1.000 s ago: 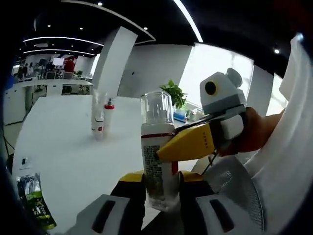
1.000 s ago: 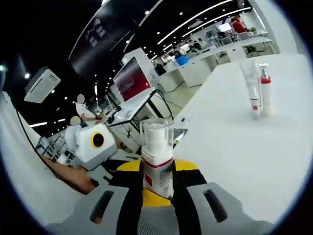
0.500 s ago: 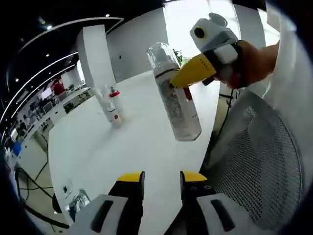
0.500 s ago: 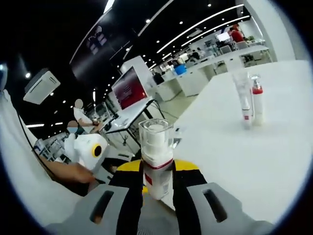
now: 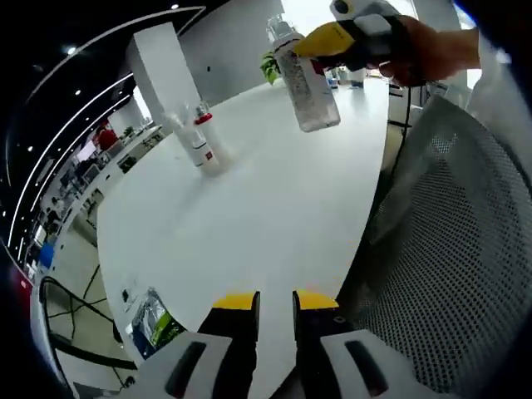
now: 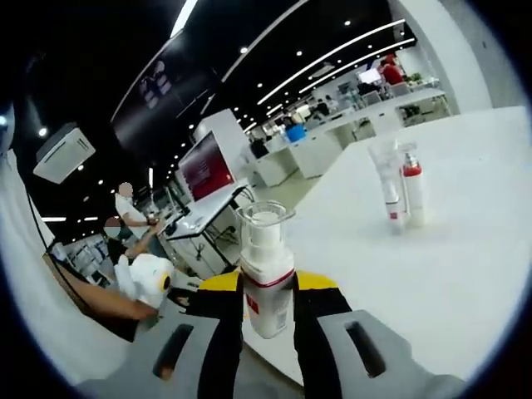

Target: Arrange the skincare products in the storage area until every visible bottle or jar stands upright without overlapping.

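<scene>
Right gripper (image 6: 268, 293) is clamped on the bottle (image 6: 266, 270), its yellow jaws pressing both sides of the white body below the clear cap. The grip is the same as half a second ago. In the left gripper view the bottle (image 5: 304, 76) hangs in the air above the far edge of the white table (image 5: 266, 208), with the right gripper (image 5: 337, 37) at its neck, higher and farther from the camera than before.

Left gripper (image 5: 275, 302) holds nothing; its jaws stand a narrow gap apart over the near table edge. A second ago they were closed on this bottle, so it has since passed to the right gripper alone.

Two more products stand upright side by side on the table: a clear-capped tube (image 6: 388, 187) and a red-topped bottle (image 6: 411, 191), just touching or nearly so. Both sit well apart from the held bottle.

A green packet (image 5: 154, 317) lies flat near the left table edge.
</scene>
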The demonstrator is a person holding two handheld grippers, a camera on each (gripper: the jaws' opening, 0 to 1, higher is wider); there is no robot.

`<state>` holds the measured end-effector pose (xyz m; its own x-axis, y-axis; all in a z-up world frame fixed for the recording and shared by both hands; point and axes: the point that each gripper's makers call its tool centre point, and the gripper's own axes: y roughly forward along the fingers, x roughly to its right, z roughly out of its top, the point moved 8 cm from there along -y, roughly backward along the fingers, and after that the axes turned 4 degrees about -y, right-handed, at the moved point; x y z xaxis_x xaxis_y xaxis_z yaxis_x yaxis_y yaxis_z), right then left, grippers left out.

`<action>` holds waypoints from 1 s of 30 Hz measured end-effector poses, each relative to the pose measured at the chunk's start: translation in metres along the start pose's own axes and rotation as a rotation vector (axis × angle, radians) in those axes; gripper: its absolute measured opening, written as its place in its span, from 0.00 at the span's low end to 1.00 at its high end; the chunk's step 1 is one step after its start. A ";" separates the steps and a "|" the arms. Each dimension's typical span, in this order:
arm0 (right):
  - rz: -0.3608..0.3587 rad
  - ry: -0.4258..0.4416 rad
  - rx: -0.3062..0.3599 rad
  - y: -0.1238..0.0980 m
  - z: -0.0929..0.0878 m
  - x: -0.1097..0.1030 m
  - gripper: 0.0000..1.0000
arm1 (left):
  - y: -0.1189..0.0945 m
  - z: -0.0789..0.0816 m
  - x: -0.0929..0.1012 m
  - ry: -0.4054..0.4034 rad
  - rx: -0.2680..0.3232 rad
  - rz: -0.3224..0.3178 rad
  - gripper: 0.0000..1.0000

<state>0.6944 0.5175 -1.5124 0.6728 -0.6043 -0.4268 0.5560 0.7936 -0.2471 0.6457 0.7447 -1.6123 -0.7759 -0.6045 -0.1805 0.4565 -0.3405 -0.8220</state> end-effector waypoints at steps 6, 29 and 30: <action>-0.019 -0.005 -0.014 0.002 0.000 0.017 0.20 | 0.007 -0.006 0.005 0.103 -0.086 -0.001 0.17; -0.059 -0.207 -0.031 0.041 0.009 0.100 0.20 | 0.003 -0.012 -0.012 0.110 -0.104 0.152 0.13; -0.062 -0.219 -0.032 0.043 0.011 0.102 0.20 | 0.003 -0.012 -0.012 0.112 -0.106 0.153 0.13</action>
<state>0.7931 0.4893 -1.5570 0.7298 -0.6500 -0.2119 0.5859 0.7543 -0.2961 0.6509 0.7598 -1.6193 -0.7475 -0.5575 -0.3611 0.5287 -0.1702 -0.8316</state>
